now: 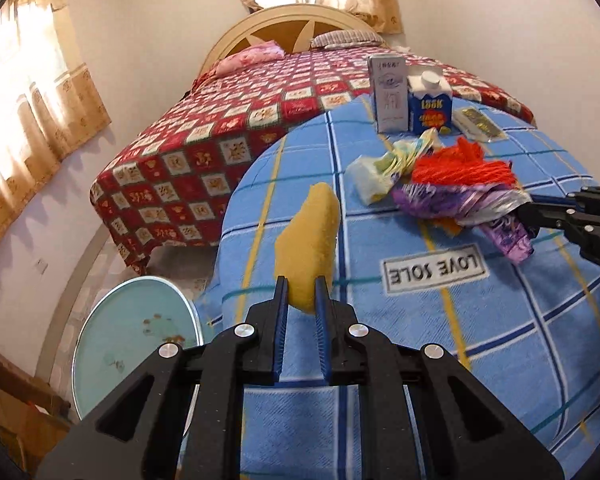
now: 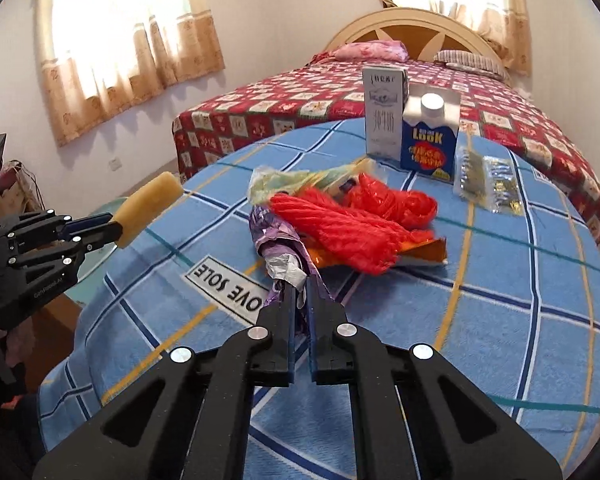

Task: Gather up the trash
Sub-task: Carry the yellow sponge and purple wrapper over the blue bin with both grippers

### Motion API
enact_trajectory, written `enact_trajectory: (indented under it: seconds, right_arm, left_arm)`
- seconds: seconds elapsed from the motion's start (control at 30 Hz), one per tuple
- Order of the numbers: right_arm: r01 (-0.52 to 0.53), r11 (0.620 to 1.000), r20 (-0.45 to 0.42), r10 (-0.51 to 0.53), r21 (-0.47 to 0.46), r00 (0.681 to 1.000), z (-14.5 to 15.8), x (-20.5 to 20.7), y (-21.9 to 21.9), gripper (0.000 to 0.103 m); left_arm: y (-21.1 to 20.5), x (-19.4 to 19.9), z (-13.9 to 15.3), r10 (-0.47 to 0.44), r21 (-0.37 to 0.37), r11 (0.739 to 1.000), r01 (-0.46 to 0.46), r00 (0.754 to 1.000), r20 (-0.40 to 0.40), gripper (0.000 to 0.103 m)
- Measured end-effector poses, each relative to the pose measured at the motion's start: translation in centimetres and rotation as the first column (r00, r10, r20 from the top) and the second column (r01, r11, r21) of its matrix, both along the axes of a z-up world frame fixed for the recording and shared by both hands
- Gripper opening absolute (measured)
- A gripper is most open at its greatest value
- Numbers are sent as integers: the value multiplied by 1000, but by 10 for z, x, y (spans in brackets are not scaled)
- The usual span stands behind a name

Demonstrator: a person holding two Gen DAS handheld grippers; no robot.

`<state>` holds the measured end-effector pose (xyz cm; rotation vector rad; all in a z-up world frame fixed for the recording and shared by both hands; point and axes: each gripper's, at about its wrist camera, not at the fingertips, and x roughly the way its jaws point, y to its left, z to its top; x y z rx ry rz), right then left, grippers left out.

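Right wrist view, purple wrapper pinched between right hand-held gripper tips

A blue checked blanket with a "LOVE SOLE" label covers the near surface. Beyond it, a bed with a red patterned bedspread, a pink pillow, a striped pillow and beige curtains

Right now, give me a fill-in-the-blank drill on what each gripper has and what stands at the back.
1. The left gripper is shut on a ____ sponge.
2. The right gripper is shut on a crumpled ____ wrapper.
3. The blue carton stands beside the taller ____ carton.

Missing words: yellow; purple; white
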<state>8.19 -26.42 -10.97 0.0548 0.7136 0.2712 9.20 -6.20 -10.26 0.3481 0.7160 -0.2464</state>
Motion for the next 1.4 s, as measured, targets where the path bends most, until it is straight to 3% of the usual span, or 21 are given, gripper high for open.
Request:
enact_trajectory:
  seconds: [0.03, 0.1, 0.17, 0.27, 0.4, 0.5, 0.53, 0.63, 0.7, 0.8, 0.87, 0.9, 0.93, 1.4]
  right_arm:
    - [1, 1000, -15, -1, 4, 1000, -2, 1, 0, 34]
    - [9, 1000, -16, -9, 3, 1000, -5, 1, 0, 62]
    - [15, 1000, -27, -16, -12, 1000, -9, 4, 2, 62]
    - [21, 1000, -58, -22, -18, 998, -13, 9, 3, 61]
    - [21, 999, -89, -24, -29, 996, -17, 13, 3, 50]
    - [2, 999, -116, -7, -40, 993, -20, 18, 6, 33]
    - [3, 999, -122, -8, -36, 993, -21, 18, 5, 31]
    - [20, 999, -96, -24, -40, 995, -17, 15, 4, 33]
    - [30, 999, -84, -33, -41, 996, -16, 15, 5, 45]
    - [25, 999, -88, -28, -35, 996, -16, 22, 6, 44]
    - [-6, 1000, -107, 4, -24, 994, -17, 26, 9, 22]
    - [-11, 1000, -109, 8, -29, 994, -16, 27, 9, 6]
    - [-19, 999, -103, 16, -33, 995, -15, 26, 12, 4]
    - [-73, 997, 38, 73, 0, 997, 9, 15, 35, 1]
  left_arm:
    - [3, -1, -3, 6, 3, 1000, -6, 1000, -4, 13]
    - [6, -1, -8, 14, 4, 1000, -14, 1000, -16, 13]
    - [10, -1, -13, 21, 5, 1000, -21, 999, -24, 13]
    - [14, -3, -16, 30, 0, 1000, -30, 999, -35, 13]
    - [17, -3, -15, 34, -5, 999, -35, 999, -34, 13]
    - [18, -5, -13, 33, -9, 999, -33, 999, -29, 13]
    - [18, -6, -12, 32, -10, 999, -32, 999, -27, 13]
    - [18, -8, -10, 29, -13, 999, -30, 999, -23, 13]
    - [19, -8, -10, 30, -12, 999, -30, 999, -22, 13]
    - [20, -9, -9, 30, -13, 999, -31, 999, -23, 13]
    - [21, -9, -8, 32, -15, 999, -32, 999, -21, 13]
    - [22, -10, -7, 33, -16, 999, -34, 999, -20, 13]
    - [25, -10, -6, 35, -17, 999, -35, 999, -18, 13]
    - [60, -17, 4, 97, 18, 995, -97, 995, 12, 13]
